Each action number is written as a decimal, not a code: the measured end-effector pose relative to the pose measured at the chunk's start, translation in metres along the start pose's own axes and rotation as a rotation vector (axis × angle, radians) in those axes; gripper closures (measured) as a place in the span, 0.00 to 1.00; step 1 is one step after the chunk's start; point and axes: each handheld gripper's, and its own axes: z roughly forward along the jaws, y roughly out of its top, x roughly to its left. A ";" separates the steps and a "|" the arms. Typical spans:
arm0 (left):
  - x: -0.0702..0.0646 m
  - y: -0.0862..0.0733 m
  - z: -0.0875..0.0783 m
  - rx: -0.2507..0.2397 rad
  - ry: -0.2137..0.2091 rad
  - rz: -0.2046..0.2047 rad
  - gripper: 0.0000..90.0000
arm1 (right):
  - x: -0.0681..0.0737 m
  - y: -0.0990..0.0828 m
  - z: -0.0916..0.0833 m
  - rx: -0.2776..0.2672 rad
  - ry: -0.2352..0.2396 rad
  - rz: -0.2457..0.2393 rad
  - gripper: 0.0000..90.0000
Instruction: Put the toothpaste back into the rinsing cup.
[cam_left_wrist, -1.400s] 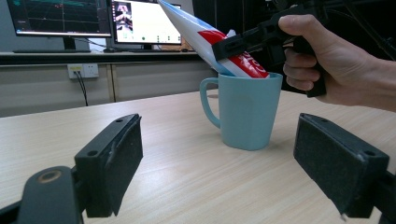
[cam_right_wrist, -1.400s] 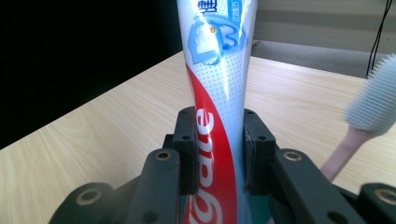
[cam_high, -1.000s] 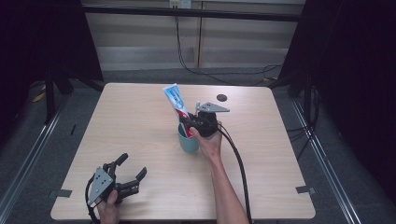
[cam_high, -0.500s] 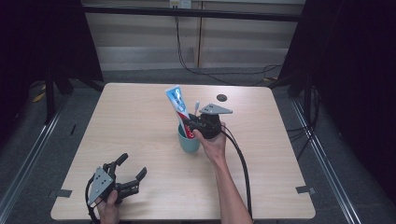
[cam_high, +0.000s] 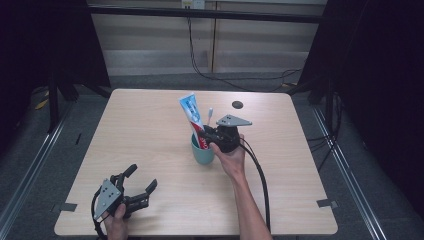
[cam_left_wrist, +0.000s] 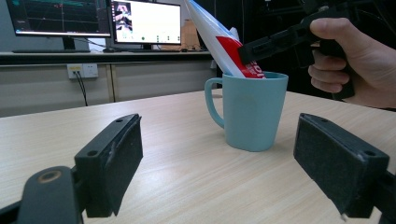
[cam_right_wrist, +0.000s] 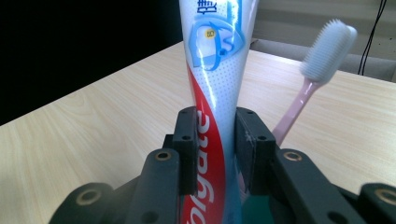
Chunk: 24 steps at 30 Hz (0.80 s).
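Two grippers, one tube in a mug.
Right gripper clenched on tube standing in mug mid-table, brush beside it; left gripper released, near-left on table, jaws wide apart.

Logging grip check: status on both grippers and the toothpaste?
Right gripper shut on toothpaste tube, tube in mug. Left gripper open, idle. Toothbrush beside tube.
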 end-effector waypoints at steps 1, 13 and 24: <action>0.000 0.000 0.000 0.000 0.000 0.001 0.17 | 0.000 -0.001 -0.001 0.004 -0.001 0.001 0.79; 0.000 0.000 0.000 0.002 -0.003 0.002 0.17 | -0.001 -0.006 -0.014 -0.009 0.002 0.012 0.69; 0.000 0.000 0.000 0.003 -0.004 0.003 0.17 | -0.004 -0.003 -0.025 -0.021 -0.043 0.032 0.45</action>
